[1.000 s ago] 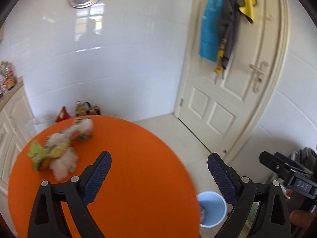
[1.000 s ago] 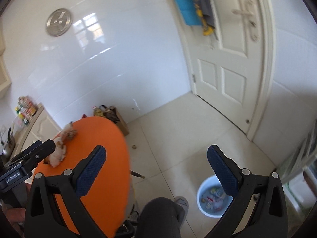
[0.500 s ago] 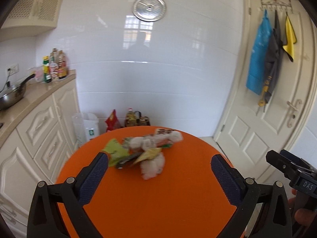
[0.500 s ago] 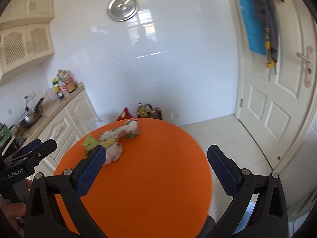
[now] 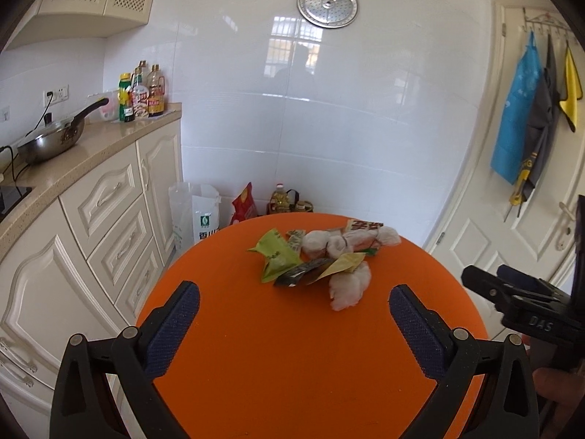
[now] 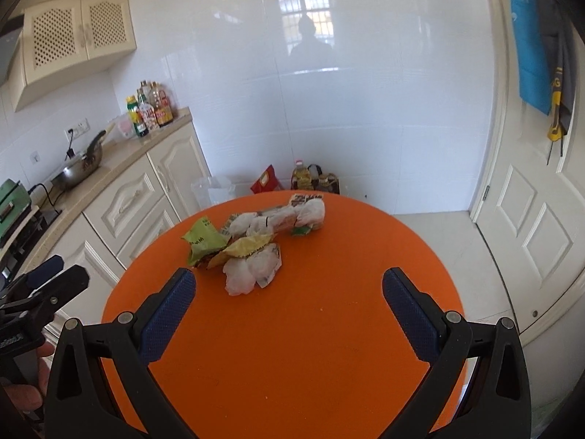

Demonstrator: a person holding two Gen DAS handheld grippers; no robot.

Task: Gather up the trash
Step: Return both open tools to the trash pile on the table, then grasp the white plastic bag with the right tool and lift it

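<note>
Trash (image 5: 321, 258) lies in a loose heap on the far half of a round orange table (image 5: 292, 366), well ahead of both tools and touching neither. Left gripper (image 5: 294, 318) stands with its jaws spread wide and nothing between them, having just finished opening; right gripper (image 6: 289, 305) is likewise spread wide and empty, aimed at the same heap from slightly to the right. The step in hand appears to be the approach before a first pick: both tools point down at the table, short of the pile. The next move probably calls for one gripper to travel forward, lower its fingertips to the tabletop and close on a single piece at the near edge. The nearest candidate is the crumpled white tissue (image 6: 252, 269), soft, lumpy and likely to compress under the pads. Beside it lie a creased yellow wrapper (image 6: 243, 247) and a crinkled green wrapper (image 6: 203, 237), both thin, glossy and flat-lying, so apt to slip or to need a low, scraping grasp. Further back sit more white wads and a printed packet (image 6: 305, 199). The tabletop looks smooth and matt. No bin shows in either view.
</note>
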